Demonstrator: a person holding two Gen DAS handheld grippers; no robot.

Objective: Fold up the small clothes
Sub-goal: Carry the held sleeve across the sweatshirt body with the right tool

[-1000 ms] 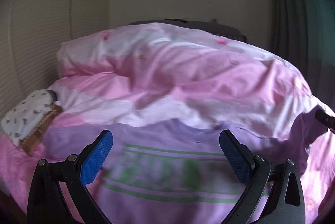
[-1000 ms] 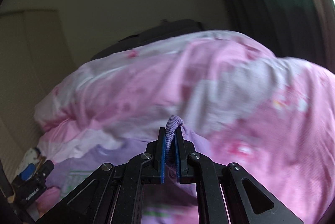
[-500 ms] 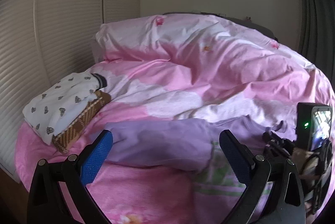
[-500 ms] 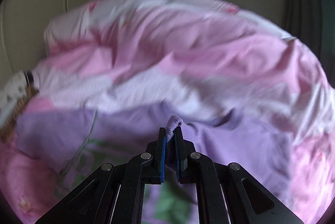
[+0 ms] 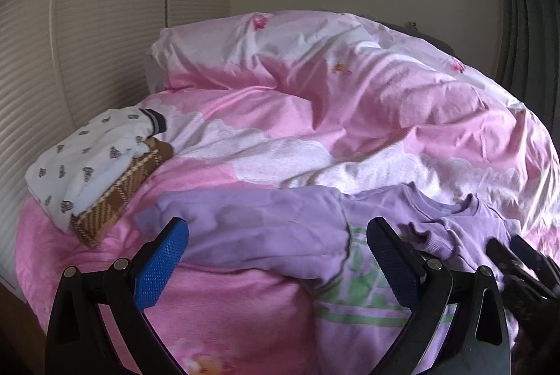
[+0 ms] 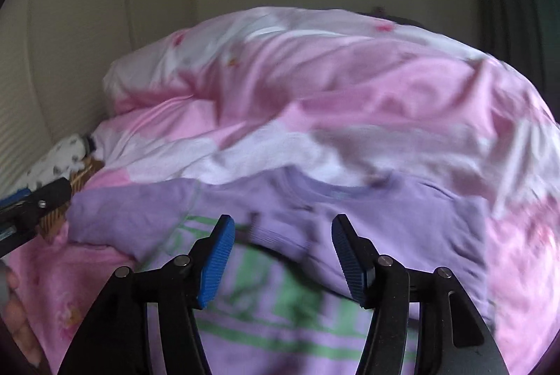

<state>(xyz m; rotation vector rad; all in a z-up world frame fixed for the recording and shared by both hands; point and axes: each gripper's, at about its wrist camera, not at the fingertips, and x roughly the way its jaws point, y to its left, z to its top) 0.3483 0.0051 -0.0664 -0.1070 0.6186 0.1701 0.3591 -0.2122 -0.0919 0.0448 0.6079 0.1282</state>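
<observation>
1. Since the earlier frame the right gripper has let go of the purple cuff; its jaws are opening, nothing pinched.
2. The pink duvet spreads beyond both grippers as the folding surface.
3. The purple shirt lies just ahead, both sleeves folded inward.
4. The folded stack waits far left.
5. The left gripper gapes empty over the shirt.

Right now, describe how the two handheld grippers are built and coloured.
Both match. The left gripper has glossy black plastic scissor-like linkage arms joined by round silver pivot pins, and two fingers faced with bright blue, finely dimpled pads. The right gripper has the same black frame, with ribbed blue pads.
</observation>
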